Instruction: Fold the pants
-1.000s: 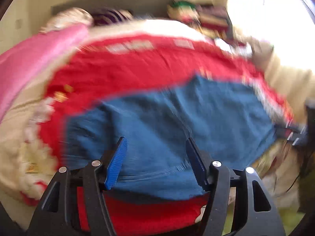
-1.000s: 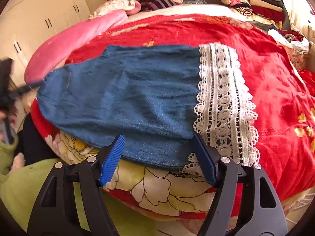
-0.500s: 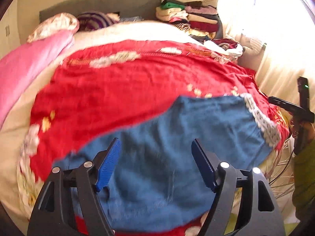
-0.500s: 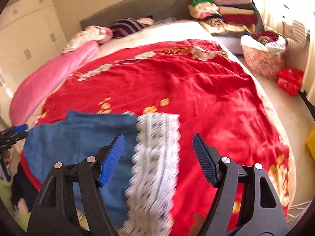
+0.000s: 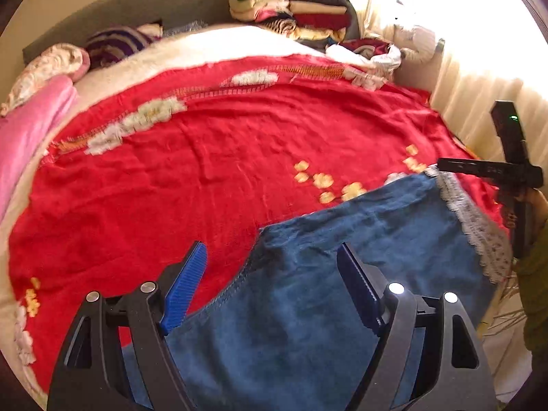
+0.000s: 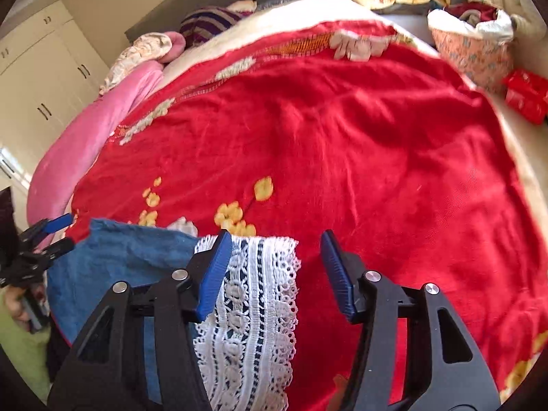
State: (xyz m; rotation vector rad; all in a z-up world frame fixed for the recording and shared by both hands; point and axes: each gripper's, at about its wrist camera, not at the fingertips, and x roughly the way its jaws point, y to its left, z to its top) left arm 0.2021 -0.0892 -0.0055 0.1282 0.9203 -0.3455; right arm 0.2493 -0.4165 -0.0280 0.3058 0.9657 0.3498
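Observation:
Blue denim pants [image 5: 342, 274] with a white lace hem [image 5: 476, 226] lie flat near the front edge of a bed covered by a red blanket [image 5: 205, 171]. My left gripper [image 5: 274, 284] is open and empty, hovering over the pants' left end. My right gripper [image 6: 274, 270] is open and empty, hovering over the lace hem [image 6: 253, 308], with the blue denim [image 6: 130, 267] to its left. Each gripper shows at the edge of the other's view: the right one [image 5: 455, 166], the left one [image 6: 54, 233].
A pink blanket roll [image 5: 27, 130] lies along the bed's left side, with pillows [image 5: 116, 44] at the head. Stacked folded clothes [image 5: 294, 7] sit at the far right corner. A patterned basket [image 6: 472, 54] and a red box [image 6: 524, 96] stand on the floor right of the bed.
Both grippers have pulled back and risen from the pants, so the views now look further up the bed. The pants lie lower in both views. Both grippers stay open.

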